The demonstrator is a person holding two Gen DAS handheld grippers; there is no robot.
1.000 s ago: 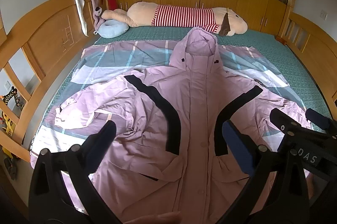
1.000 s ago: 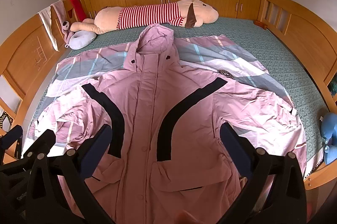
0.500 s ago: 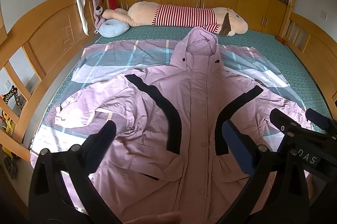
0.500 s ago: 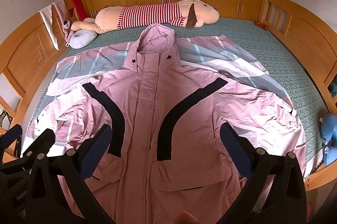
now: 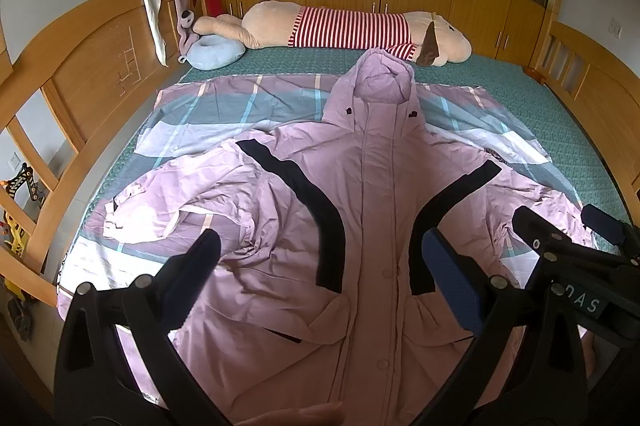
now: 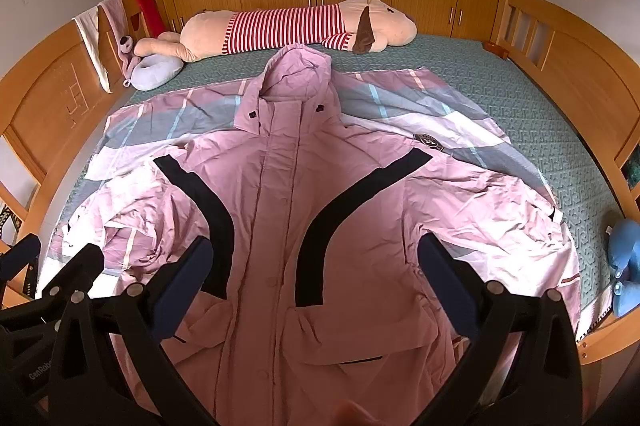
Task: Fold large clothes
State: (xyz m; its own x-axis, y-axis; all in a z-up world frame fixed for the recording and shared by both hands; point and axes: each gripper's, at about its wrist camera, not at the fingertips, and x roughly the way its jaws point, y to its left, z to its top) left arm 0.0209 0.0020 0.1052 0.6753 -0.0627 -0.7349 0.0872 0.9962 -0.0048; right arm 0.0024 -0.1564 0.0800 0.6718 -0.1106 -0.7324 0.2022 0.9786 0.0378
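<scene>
Fold not begun: the pink jacket (image 6: 288,226) lies front-up, spread across the bed (image 6: 520,97) on a checked sheet (image 5: 240,105), sleeves out and the left one rumpled, while your left gripper (image 5: 320,258) and right gripper (image 6: 316,258) hover spread wide, holding nothing.
</scene>
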